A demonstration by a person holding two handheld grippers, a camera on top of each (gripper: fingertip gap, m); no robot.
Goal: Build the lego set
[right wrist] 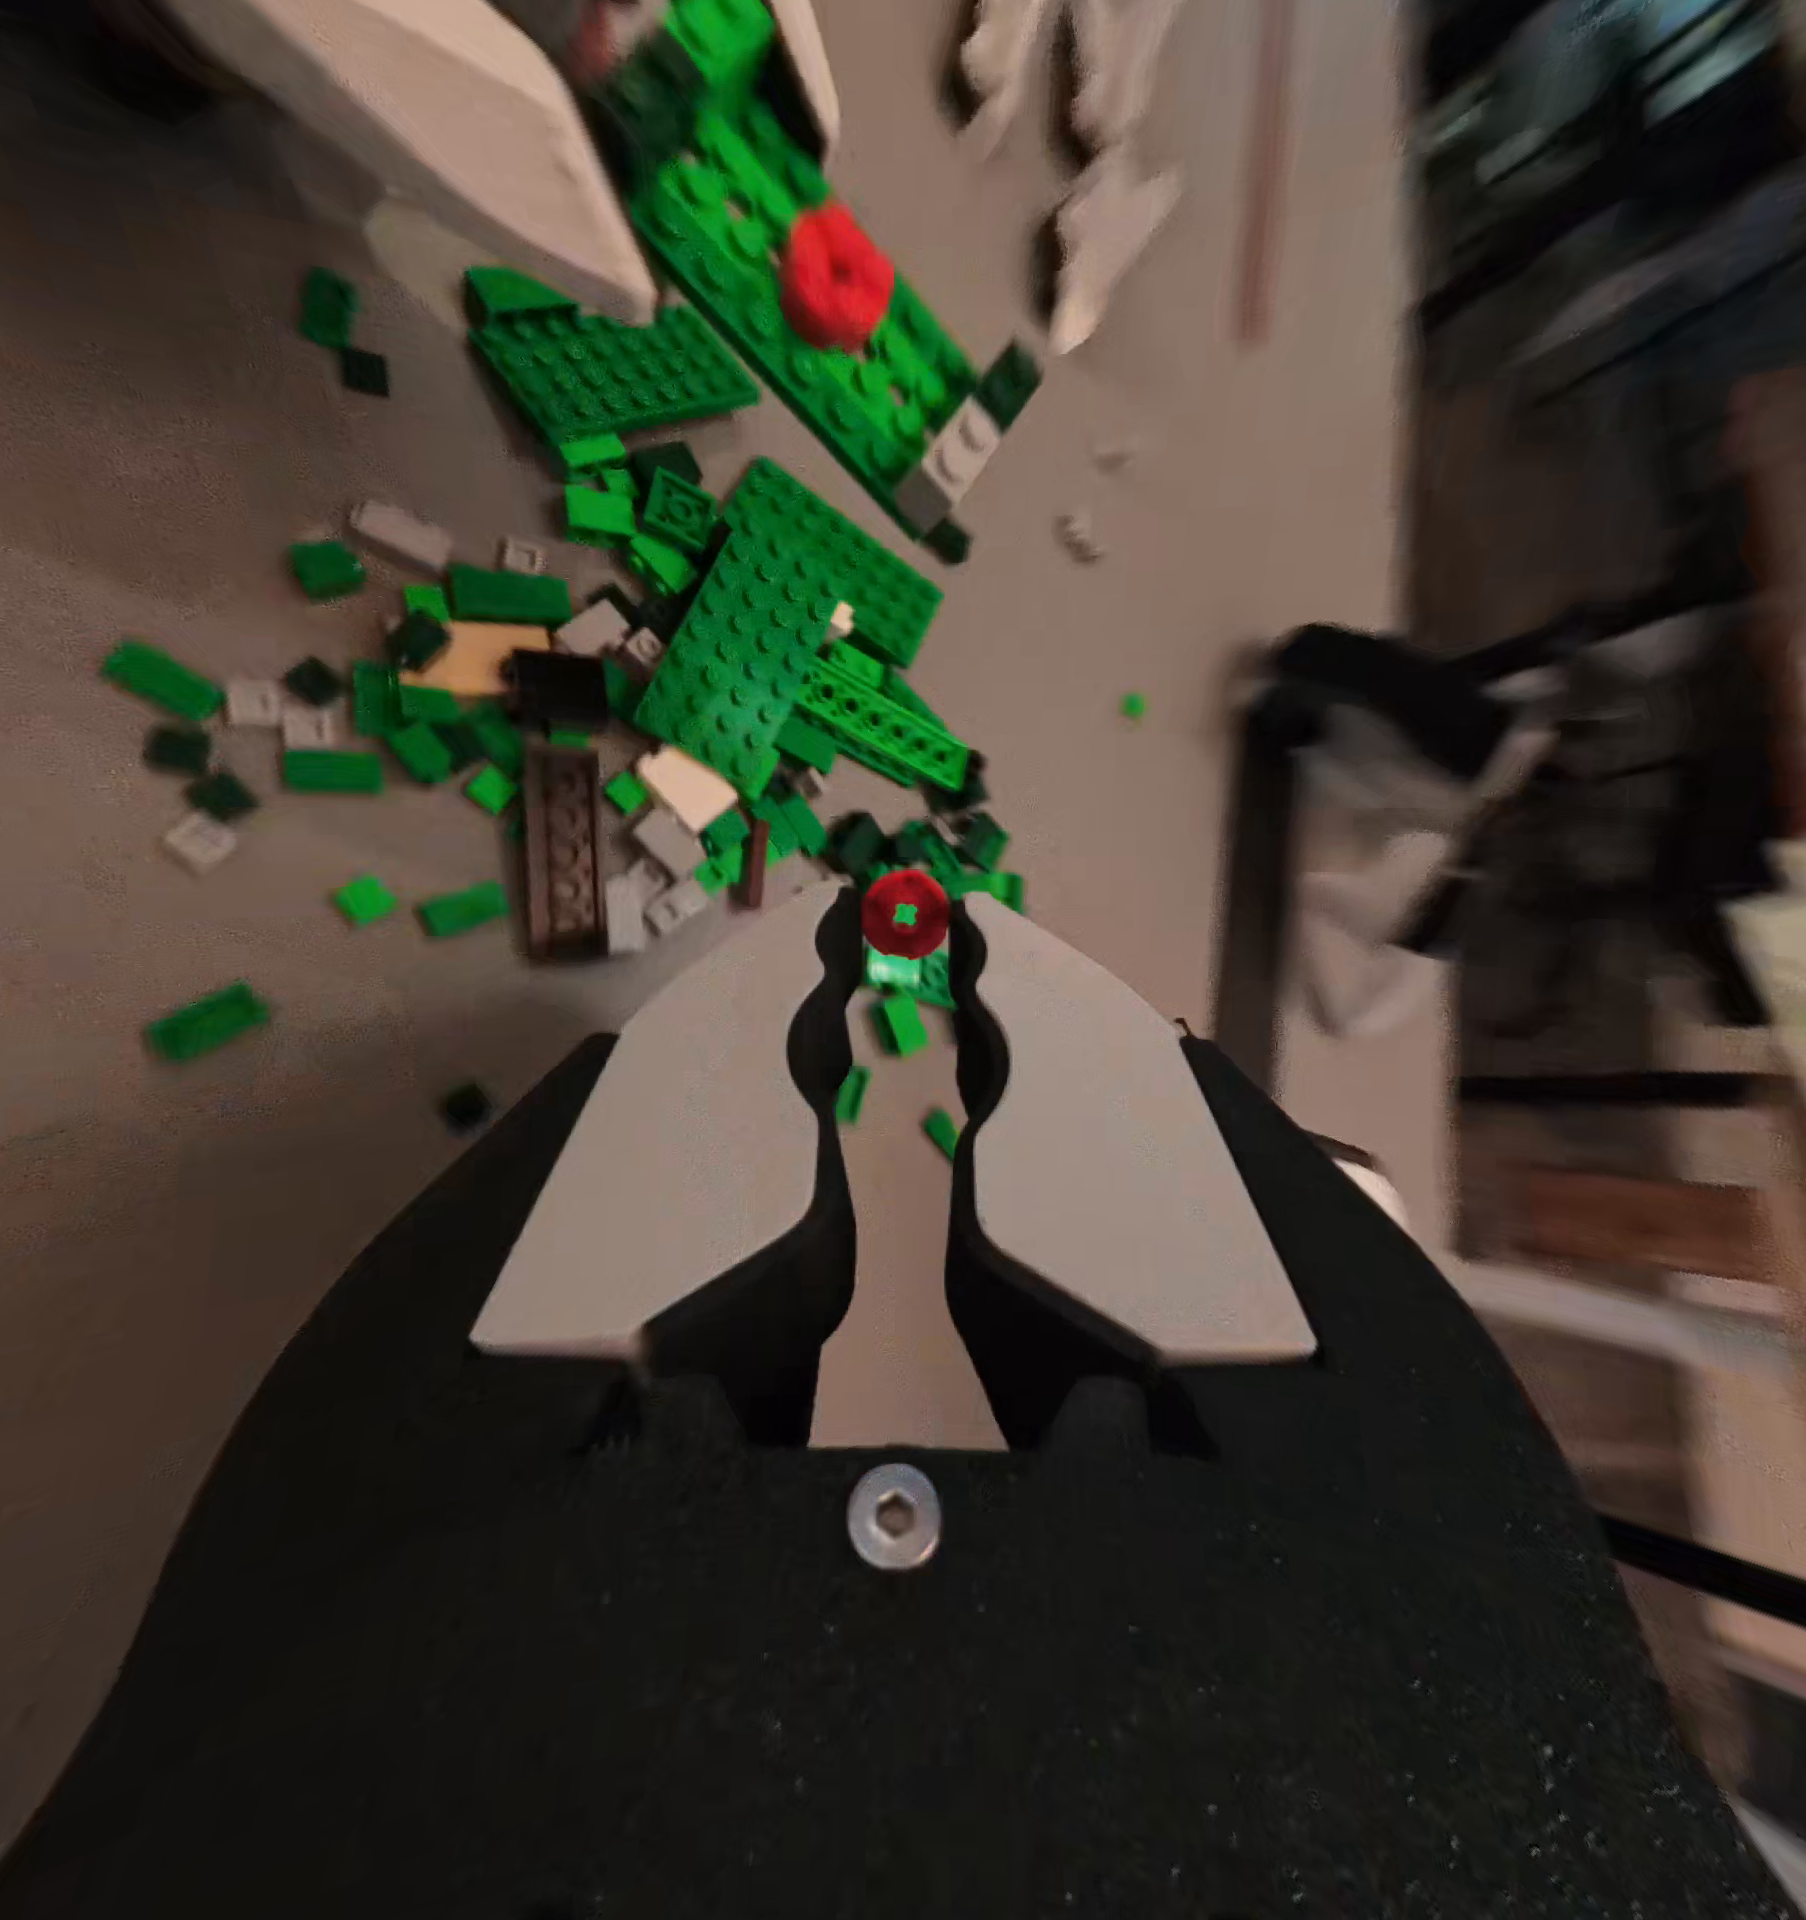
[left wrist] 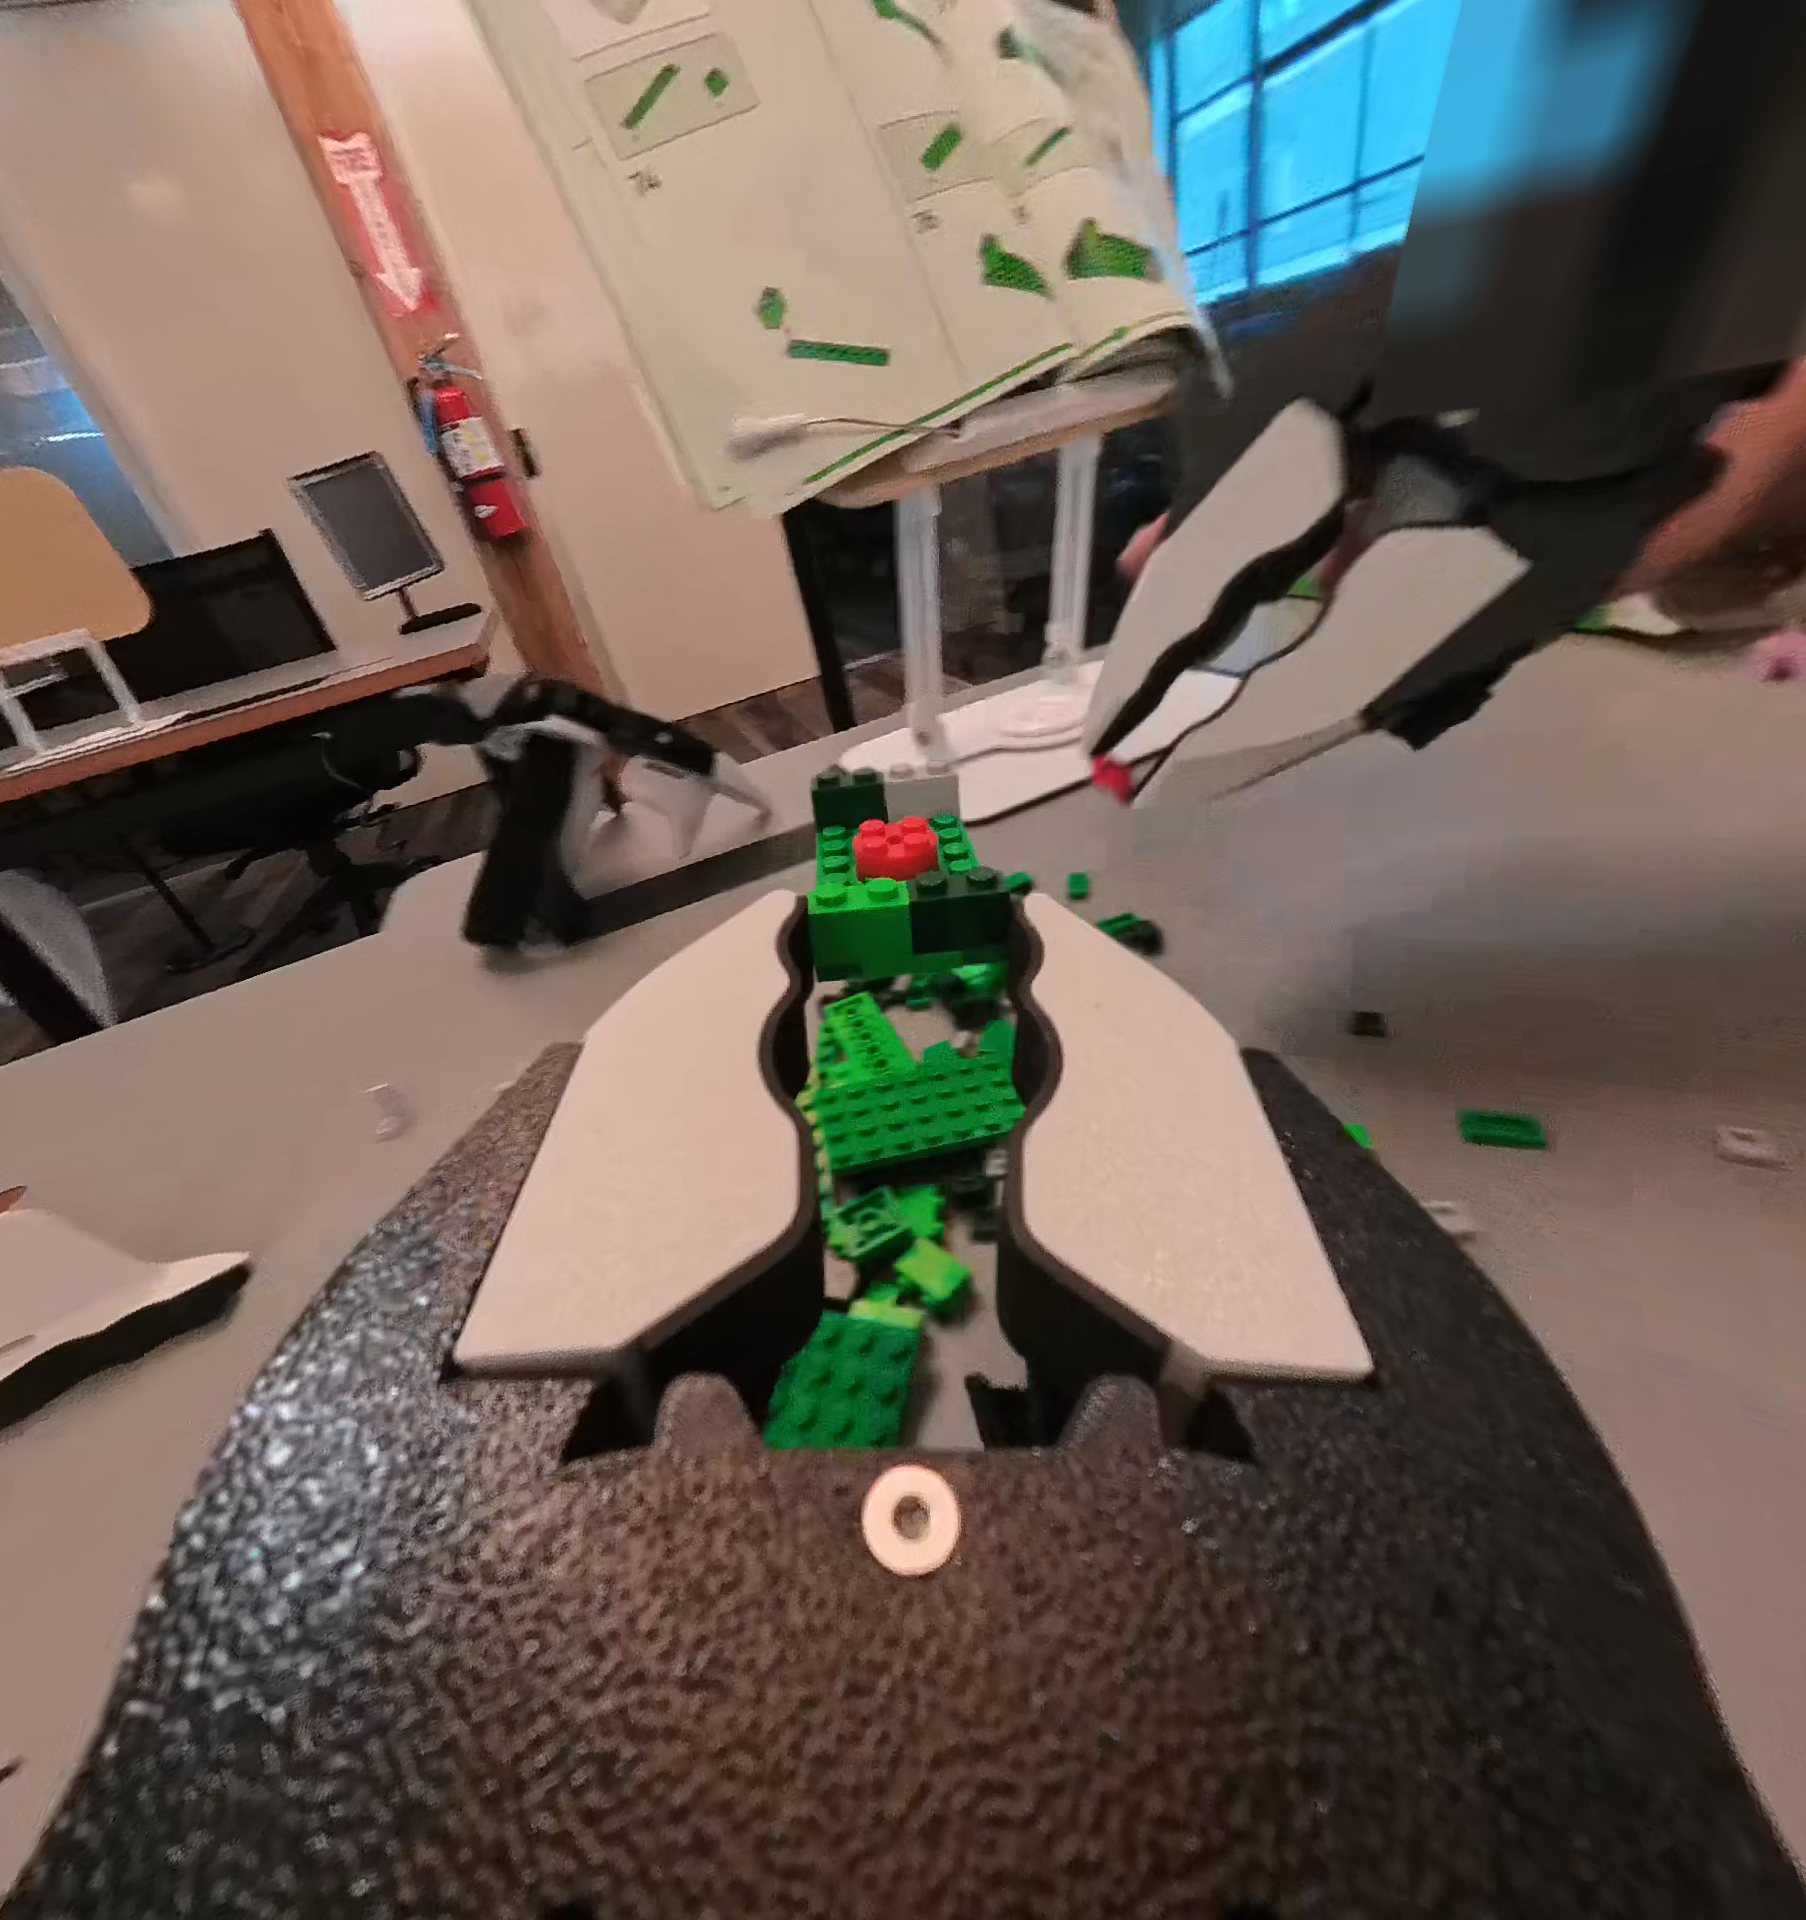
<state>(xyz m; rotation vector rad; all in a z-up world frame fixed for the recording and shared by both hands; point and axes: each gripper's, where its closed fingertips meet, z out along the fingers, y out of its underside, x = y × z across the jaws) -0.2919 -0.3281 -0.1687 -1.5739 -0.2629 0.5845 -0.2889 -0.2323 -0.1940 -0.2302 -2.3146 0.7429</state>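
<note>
Pinched at the tips of the right gripper (right wrist: pixel 904 925), a small round red stud piece (right wrist: pixel 905 913) is held above the worktop (right wrist: pixel 99 935). A green plate assembly (left wrist: pixel 904 904) topped with a red round brick (left wrist: pixel 894 844) is clamped by the left gripper (left wrist: pixel 909 925). Only the right wrist view shows the scattered loose green pieces (right wrist: pixel 525 727); only the left shows the instruction booklet (left wrist: pixel 857 239).

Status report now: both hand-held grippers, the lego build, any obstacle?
Left hand-held gripper shut on green build. Right hand-held gripper shut on small red round piece, raised above table. Loose brick pile lies beside build.

Left gripper (left wrist: pixel 914 914) fingers clamped; right gripper (right wrist: pixel 904 920) fingers pinched, raised.
</note>
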